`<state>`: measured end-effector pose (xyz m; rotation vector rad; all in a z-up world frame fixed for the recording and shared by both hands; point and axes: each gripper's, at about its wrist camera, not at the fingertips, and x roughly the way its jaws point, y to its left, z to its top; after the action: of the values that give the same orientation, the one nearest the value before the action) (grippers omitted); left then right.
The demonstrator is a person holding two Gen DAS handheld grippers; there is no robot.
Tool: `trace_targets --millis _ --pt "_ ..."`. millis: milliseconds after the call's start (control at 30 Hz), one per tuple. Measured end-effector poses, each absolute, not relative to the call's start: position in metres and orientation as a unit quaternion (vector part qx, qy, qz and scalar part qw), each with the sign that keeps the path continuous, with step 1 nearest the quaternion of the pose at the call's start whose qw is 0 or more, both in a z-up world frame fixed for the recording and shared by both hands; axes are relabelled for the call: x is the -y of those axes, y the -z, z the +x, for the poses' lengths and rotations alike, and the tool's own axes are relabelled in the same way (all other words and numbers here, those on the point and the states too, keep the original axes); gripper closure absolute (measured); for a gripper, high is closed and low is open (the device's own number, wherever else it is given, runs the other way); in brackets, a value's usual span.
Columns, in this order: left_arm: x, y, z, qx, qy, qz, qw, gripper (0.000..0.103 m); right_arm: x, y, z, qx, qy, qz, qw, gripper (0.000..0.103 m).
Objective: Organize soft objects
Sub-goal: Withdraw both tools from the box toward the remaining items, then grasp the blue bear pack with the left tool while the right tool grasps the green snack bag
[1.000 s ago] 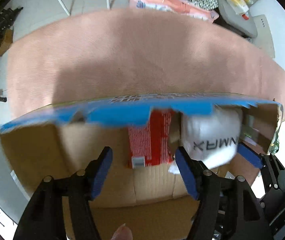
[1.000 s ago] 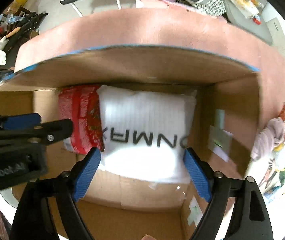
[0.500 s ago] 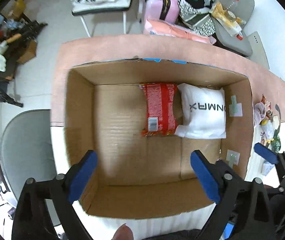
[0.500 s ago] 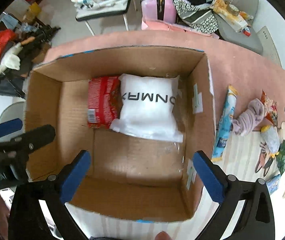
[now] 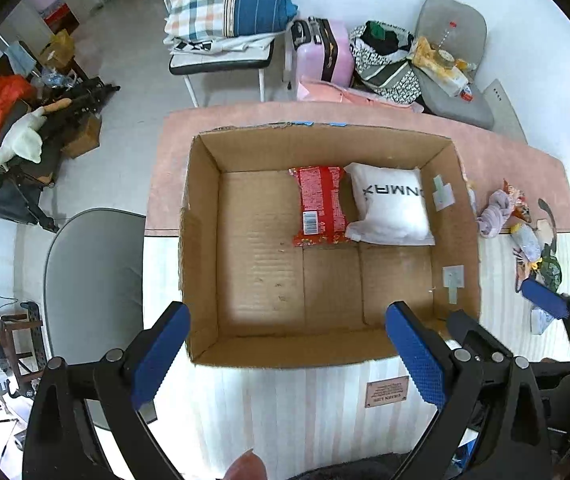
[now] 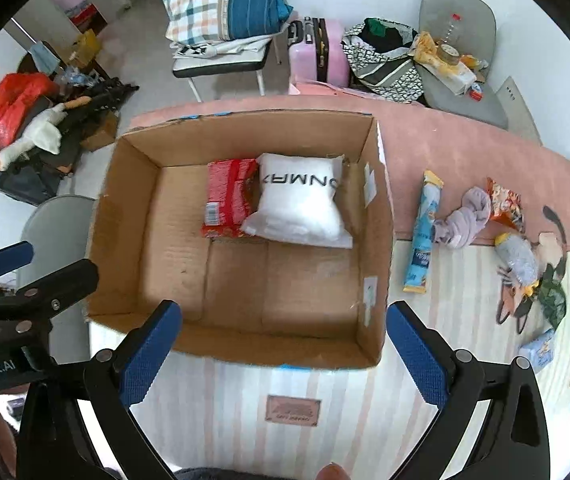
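An open cardboard box (image 5: 201, 240) (image 6: 377, 240) stands on the table. Inside at the far end lie a red packet (image 5: 321, 208) (image 6: 227, 204) and a white soft pack with black letters (image 5: 391, 208) (image 6: 301, 204), side by side. To the right of the box lie a blue-and-yellow tube packet (image 6: 425, 232), a lilac cloth bundle (image 6: 465, 218) (image 5: 495, 212), an orange snack bag (image 6: 505, 204) and a grey soft toy (image 6: 519, 258). My left gripper (image 5: 289, 356) and my right gripper (image 6: 285, 356) are both open and empty, high above the box's near edge.
The table has a pink cloth (image 6: 465, 148) at the far side and a striped cloth (image 6: 365, 392) at the near side. A small blue carton (image 6: 539, 350) lies at the right. A grey chair (image 5: 93, 280) stands left of the table. Chairs, a pink suitcase (image 6: 317, 56) and bags stand behind.
Both grippers have pulled up and back out of the box. The white pack and red packet stay lying in the box. The view has widened to the whole table.
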<state>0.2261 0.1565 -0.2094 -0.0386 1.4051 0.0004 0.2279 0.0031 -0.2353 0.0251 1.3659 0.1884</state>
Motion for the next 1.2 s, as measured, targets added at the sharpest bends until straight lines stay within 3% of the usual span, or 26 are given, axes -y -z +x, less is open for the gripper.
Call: trace_targets --millis 367,600,900,1200 --pt "-0.078 0.154 0.218 -0.583 -0.004 0.017 0.812 0.003 0.067 0.2 0.209 -0.582 -0.112 0.075 0.802 0.0" --pt "0.043 0.155 0.241 -0.57 0.051 0.052 0.818 0.003 0.214 0.202 0.207 -0.592 -0.021 0.135 0.795 0.0" --pt "0.223 0.268 0.253 -0.636 0.113 0.099 0.757 0.003 0.418 0.299 0.222 -0.687 0.088 0.05 0.72 0.0" --pt "0.325 0.36 0.244 -0.696 0.136 0.141 0.691 0.003 0.485 0.422 0.256 -0.771 0.047 -0.035 0.635 0.004"
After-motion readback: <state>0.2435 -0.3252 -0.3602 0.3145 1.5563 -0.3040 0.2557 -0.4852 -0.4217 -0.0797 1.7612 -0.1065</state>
